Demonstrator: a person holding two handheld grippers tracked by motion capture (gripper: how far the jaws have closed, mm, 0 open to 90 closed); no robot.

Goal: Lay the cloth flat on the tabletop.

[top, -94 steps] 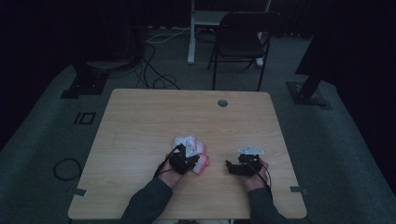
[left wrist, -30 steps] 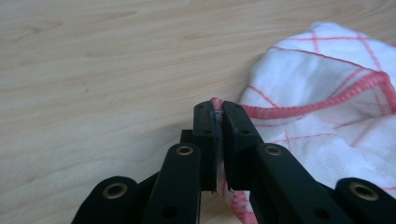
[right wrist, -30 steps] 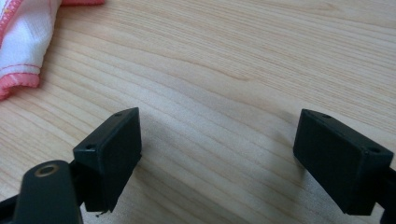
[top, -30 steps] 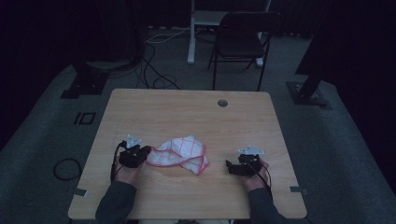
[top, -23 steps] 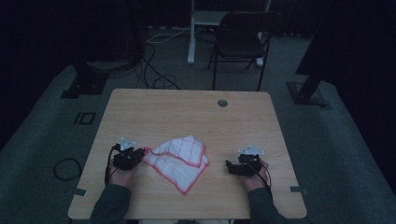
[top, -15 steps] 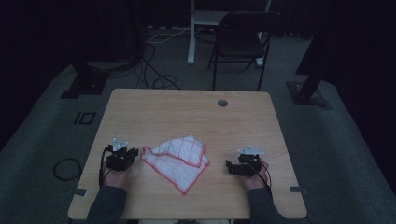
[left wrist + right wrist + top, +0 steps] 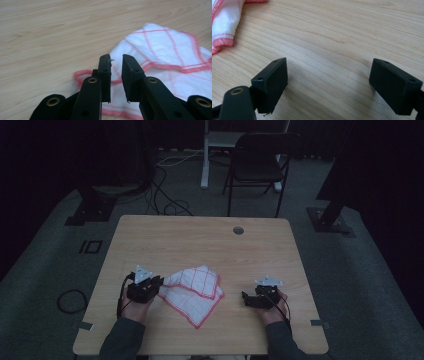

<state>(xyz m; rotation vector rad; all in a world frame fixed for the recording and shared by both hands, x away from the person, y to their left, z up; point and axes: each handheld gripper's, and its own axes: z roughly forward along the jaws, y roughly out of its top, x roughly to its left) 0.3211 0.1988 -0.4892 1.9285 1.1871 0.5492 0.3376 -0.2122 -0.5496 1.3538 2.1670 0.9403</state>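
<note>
A: White cotton with a red check and red hem, one cloth (image 7: 192, 294). Location: near half of the table (image 7: 200, 240), left of centre, spread loosely with its far-right part lying doubled over the rest. Compared with three seconds back it was a bunched heap between both grippers; now it lies opened out.

B: Grippers, count?

A: Two. Left gripper (image 7: 150, 287), near left, at the cloth's left edge. Its jaws have just been opening and stand a narrow gap apart; in the left gripper view the cloth (image 7: 160, 62) lies below and beyond the left gripper (image 7: 116, 58), nothing pinched between the pads. Judged: the corner is released and the spreading pull is done.

B: And the other?

A: Right gripper (image 7: 246, 299), near right, well apart from the cloth, jaws wide, nothing between them, bare wood under the right gripper (image 7: 328, 75), a cloth corner (image 7: 224, 22) off to its far left. Unmoved over the last second.

B: Farther off?

A: One round grommet (image 7: 238, 230) in the table's far edge. One dark chair (image 7: 260, 165) beyond, on the floor.
</note>
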